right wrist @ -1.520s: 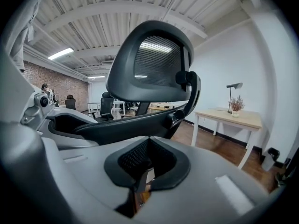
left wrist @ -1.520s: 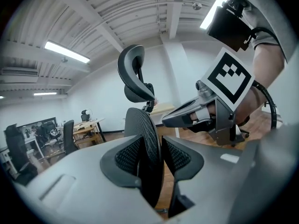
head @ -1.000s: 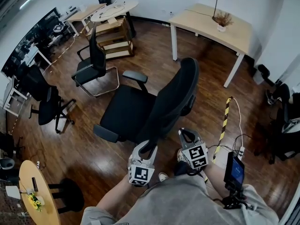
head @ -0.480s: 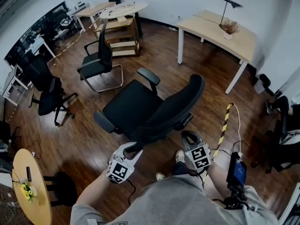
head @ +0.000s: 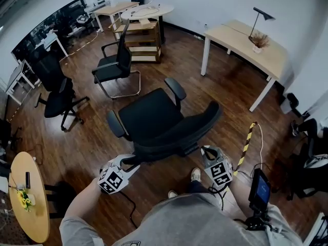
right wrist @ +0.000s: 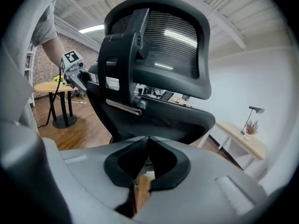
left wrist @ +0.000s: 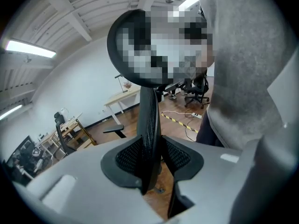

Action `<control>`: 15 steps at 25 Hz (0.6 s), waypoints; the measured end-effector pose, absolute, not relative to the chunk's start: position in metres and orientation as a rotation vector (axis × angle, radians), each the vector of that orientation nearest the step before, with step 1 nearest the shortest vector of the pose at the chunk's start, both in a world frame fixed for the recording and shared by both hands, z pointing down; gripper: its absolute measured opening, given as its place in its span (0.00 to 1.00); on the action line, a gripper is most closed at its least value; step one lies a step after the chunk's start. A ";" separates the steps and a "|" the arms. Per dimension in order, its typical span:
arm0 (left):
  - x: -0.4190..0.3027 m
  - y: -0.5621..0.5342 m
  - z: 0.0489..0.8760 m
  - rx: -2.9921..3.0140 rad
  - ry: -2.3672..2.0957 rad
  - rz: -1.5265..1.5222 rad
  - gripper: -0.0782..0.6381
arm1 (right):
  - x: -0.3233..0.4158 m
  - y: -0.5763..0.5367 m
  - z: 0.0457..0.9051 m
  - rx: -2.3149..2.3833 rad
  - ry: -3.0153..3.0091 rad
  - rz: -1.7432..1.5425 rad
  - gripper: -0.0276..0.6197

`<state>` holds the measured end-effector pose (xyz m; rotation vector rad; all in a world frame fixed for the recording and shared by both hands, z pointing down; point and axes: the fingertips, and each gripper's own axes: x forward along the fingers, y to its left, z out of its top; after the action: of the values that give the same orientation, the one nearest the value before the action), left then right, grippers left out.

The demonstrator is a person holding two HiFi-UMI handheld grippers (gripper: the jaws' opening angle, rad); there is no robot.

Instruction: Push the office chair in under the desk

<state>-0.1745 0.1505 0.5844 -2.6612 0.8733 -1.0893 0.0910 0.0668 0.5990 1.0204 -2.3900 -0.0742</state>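
i'm in an office: a black office chair [head: 154, 118] fills the middle of my head view, a pale wooden desk [head: 240, 41] with a desk lamp [head: 260, 18] stands at upper right, and a row of monitors [head: 48, 29] lines the upper left.

From my end, the office chair [head: 148, 118] reads as matt black cloth on the seat, with a fine mesh back set in smooth, faintly shiny black plastic. The floor [head: 220, 88] is dark wood board with a soft gloss, and the desk [head: 237, 38] is pale matt wood on white legs. The left hand-held gripper [left wrist: 152, 149] has a smooth matt grey plastic shell and black dimpled pads [left wrist: 126, 157].
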 end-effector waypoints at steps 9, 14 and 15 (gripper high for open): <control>-0.209 0.155 0.581 -2.614 0.821 -1.232 0.28 | 0.088 0.060 0.590 0.974 -2.376 -0.156 0.05; -0.216 0.157 0.583 -2.611 0.795 -1.256 0.28 | 0.095 0.047 0.578 0.894 -2.310 -0.366 0.05; -0.218 0.157 0.583 -2.609 0.794 -1.260 0.28 | 0.098 0.043 0.575 0.864 -2.292 -0.426 0.05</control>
<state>-0.2178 0.1569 0.5830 -2.6091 0.7936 -1.2605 0.0977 0.0431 0.5751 0.8645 -2.2916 -0.4257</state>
